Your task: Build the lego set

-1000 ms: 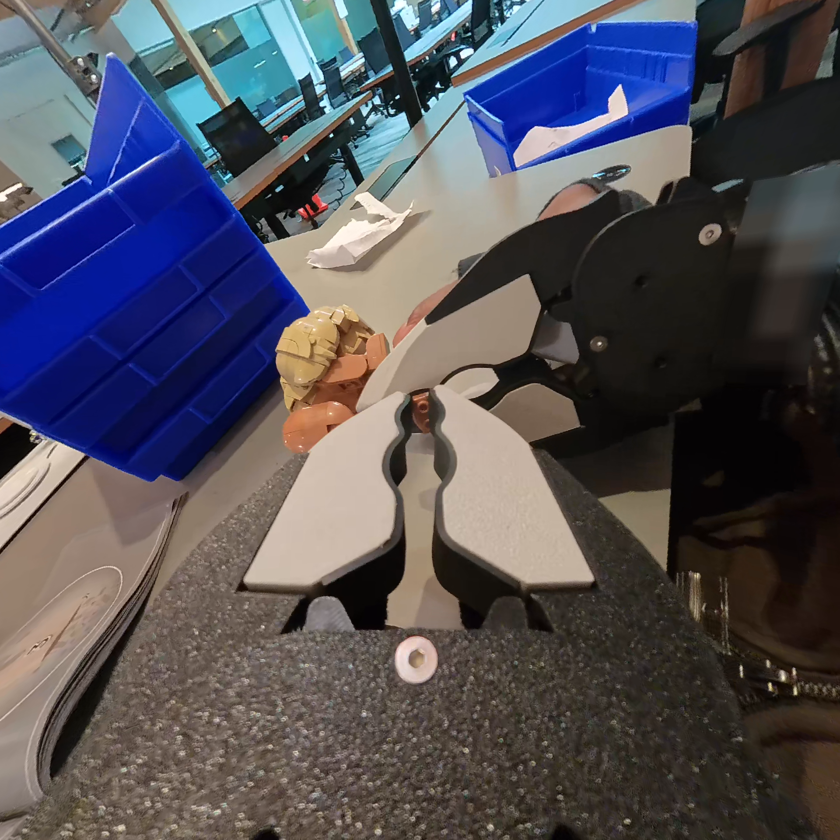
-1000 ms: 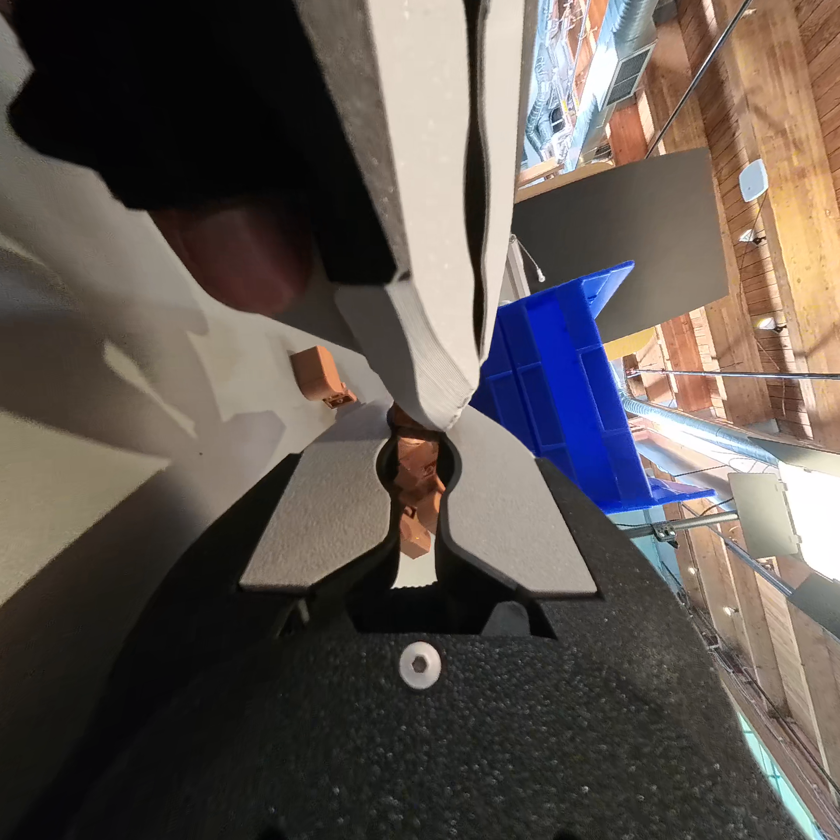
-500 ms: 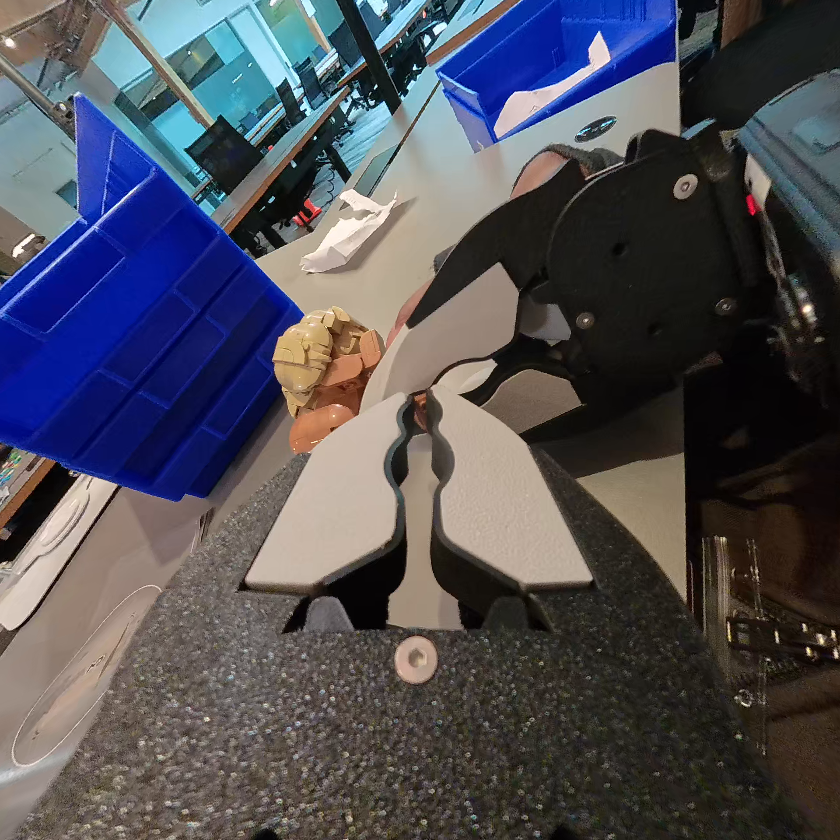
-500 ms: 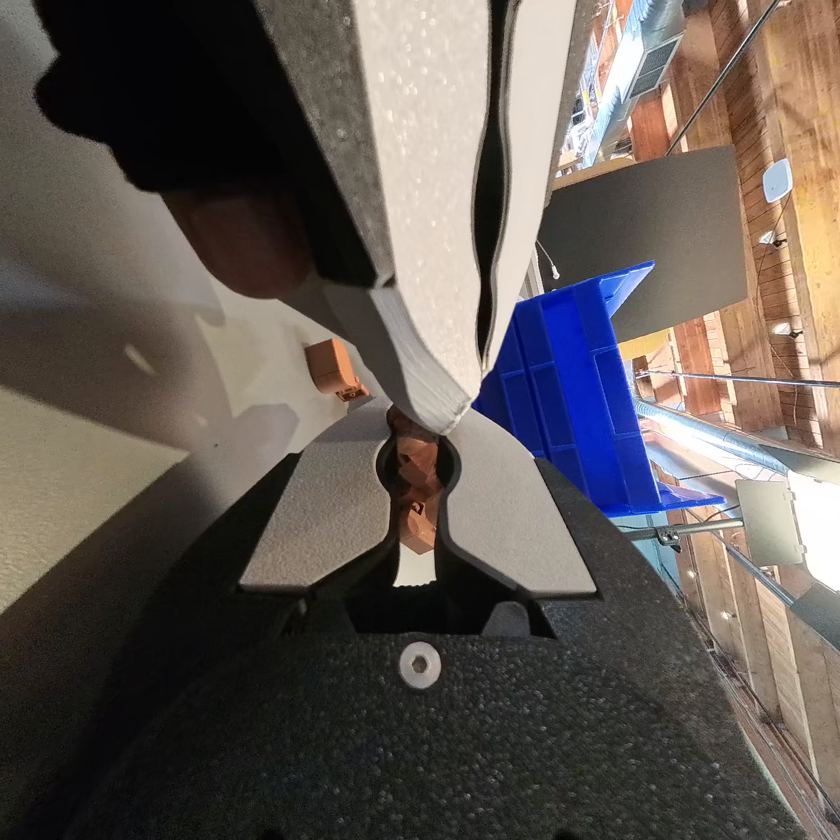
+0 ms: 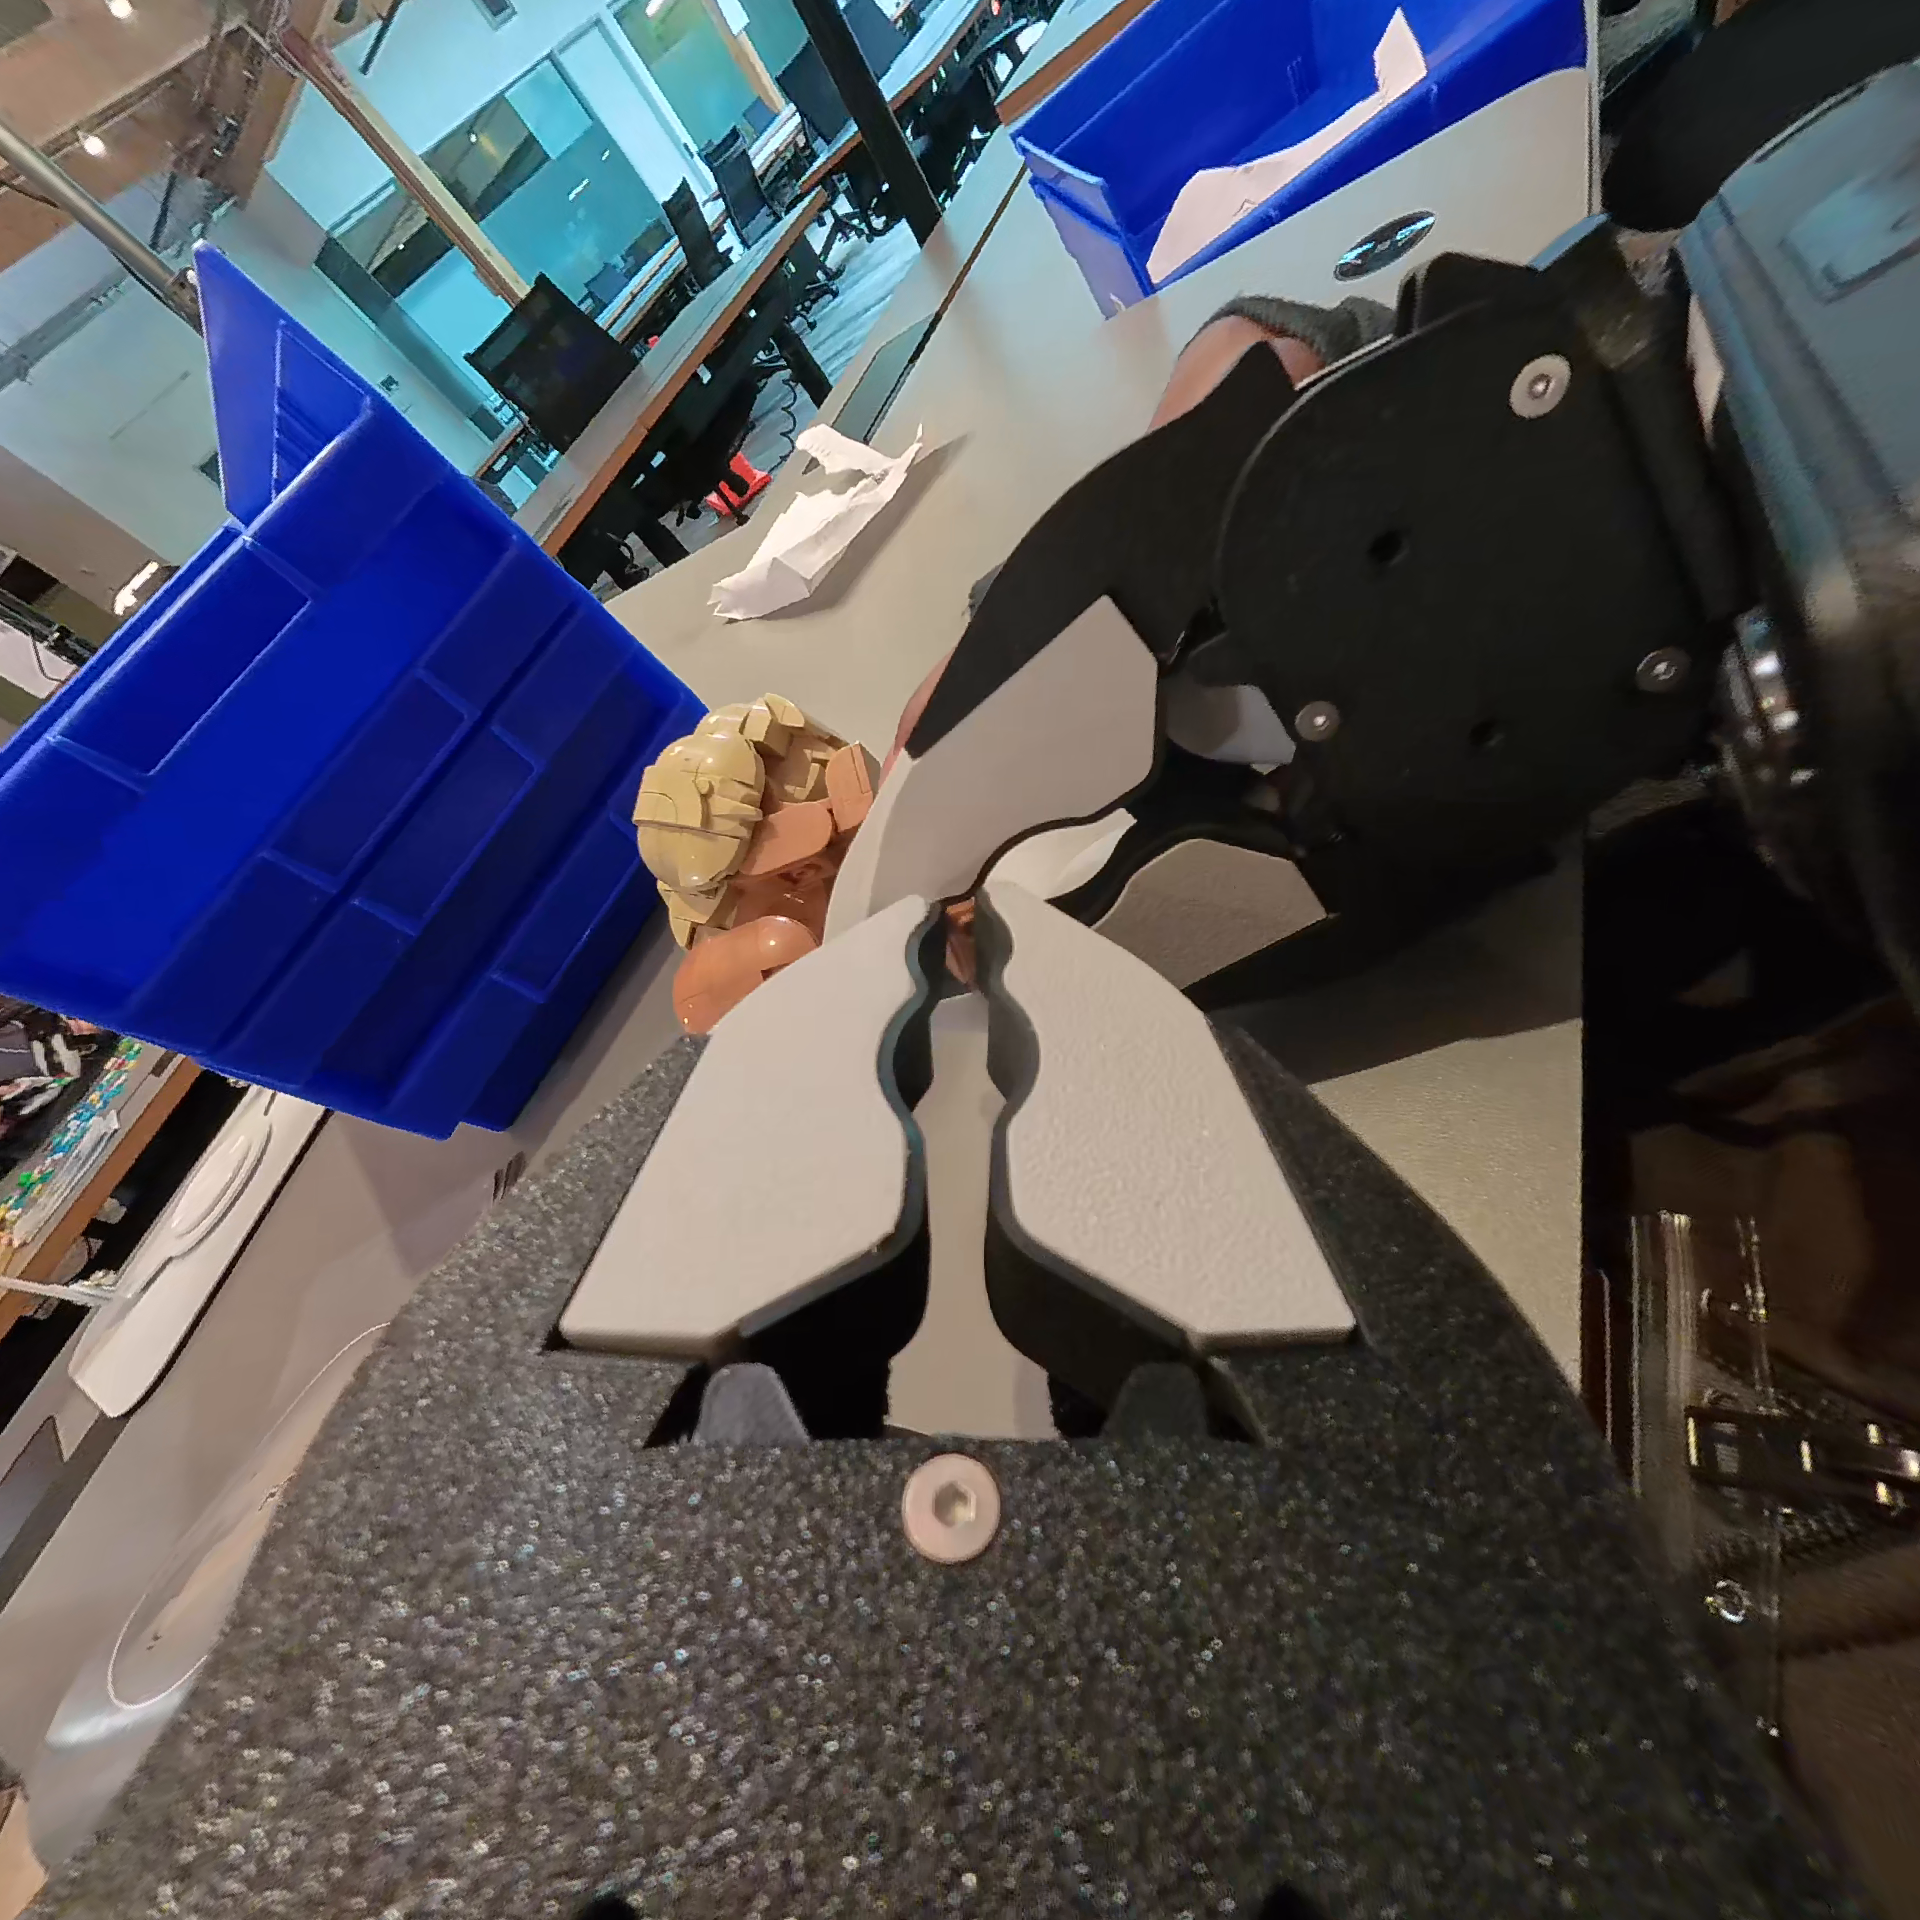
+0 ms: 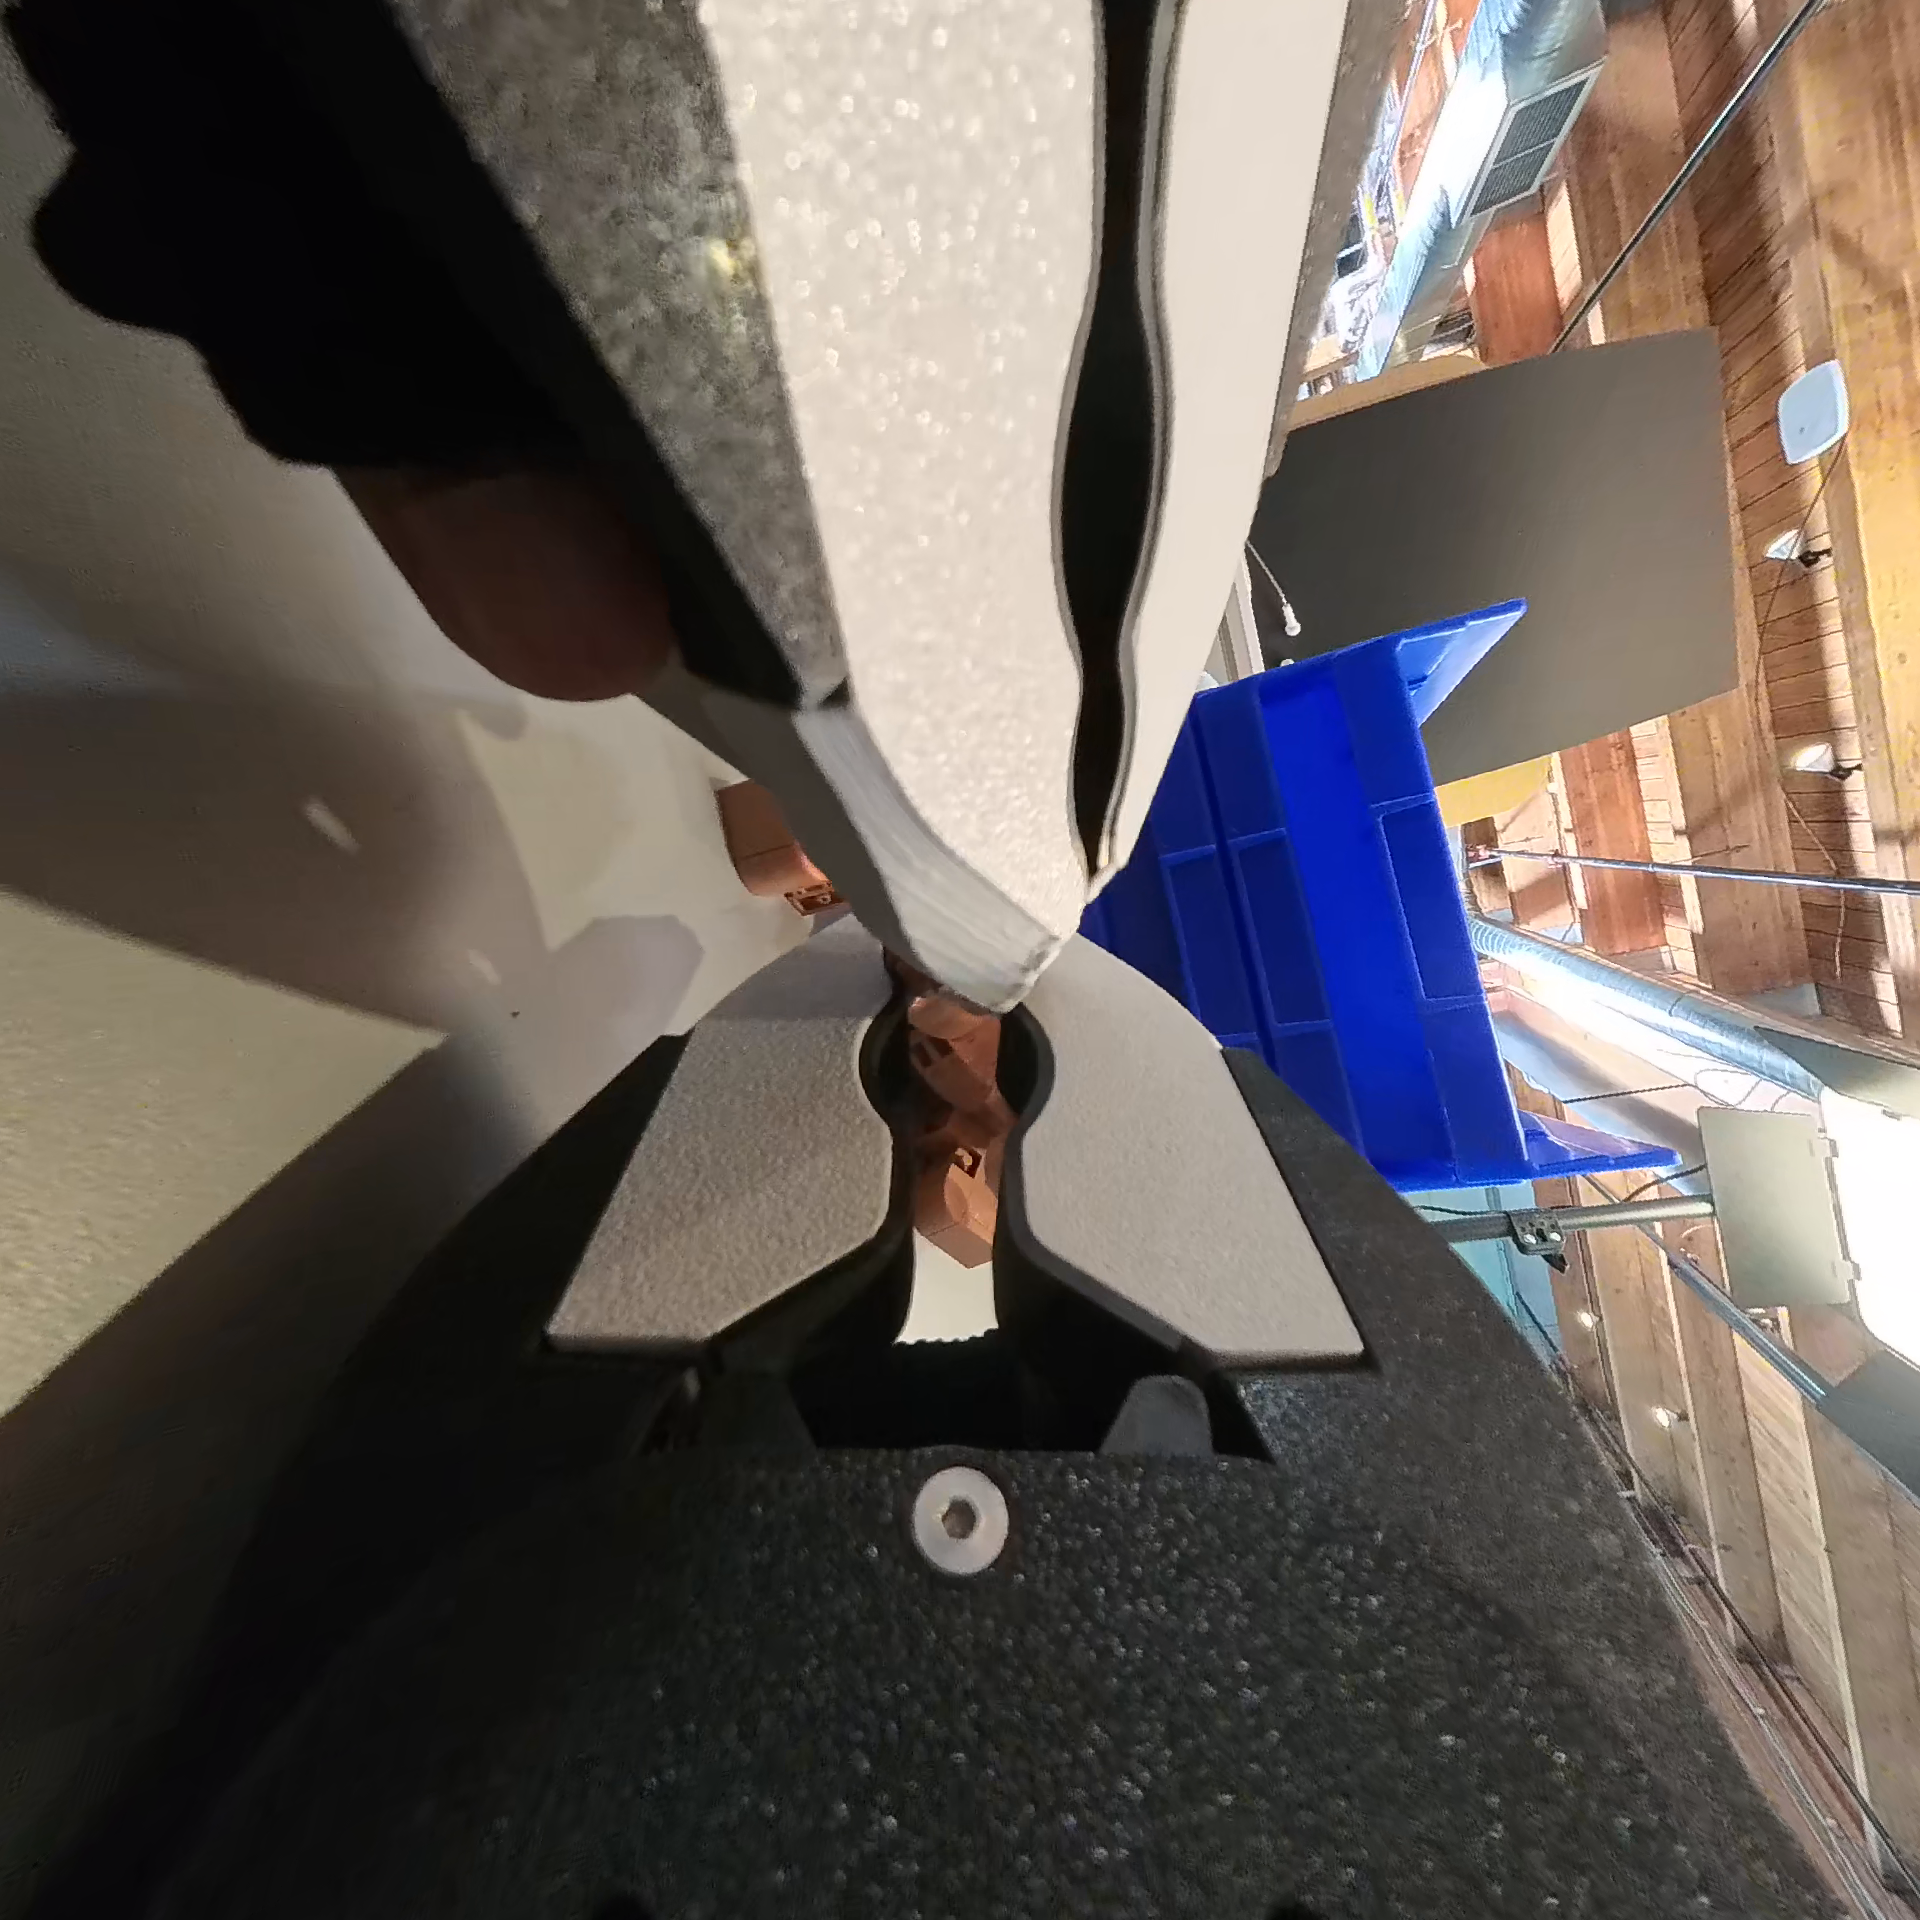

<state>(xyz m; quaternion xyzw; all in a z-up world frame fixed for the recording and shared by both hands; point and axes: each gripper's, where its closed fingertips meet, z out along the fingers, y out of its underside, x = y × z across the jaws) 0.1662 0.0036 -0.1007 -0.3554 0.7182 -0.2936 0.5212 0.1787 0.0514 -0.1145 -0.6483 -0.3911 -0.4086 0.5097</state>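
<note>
Both claws meet tip to tip: right claw point(image 6: 951, 1023) grips a brown lego piece point(image 6: 956, 1164); left claw point(image 5: 961, 920) is closed, perhaps on the same piece.

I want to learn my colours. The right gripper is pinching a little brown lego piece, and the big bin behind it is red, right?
Nearly. The right gripper does pinch the brown lego piece, but the bin behind it is blue, not red. The right wrist view shows this.

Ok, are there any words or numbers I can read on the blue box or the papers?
None can be read.
Blue bin: plain, no writing.
White booklet at the table edge: printed marks, too blurred to read.
Crumpled paper: no writing shows.
</note>
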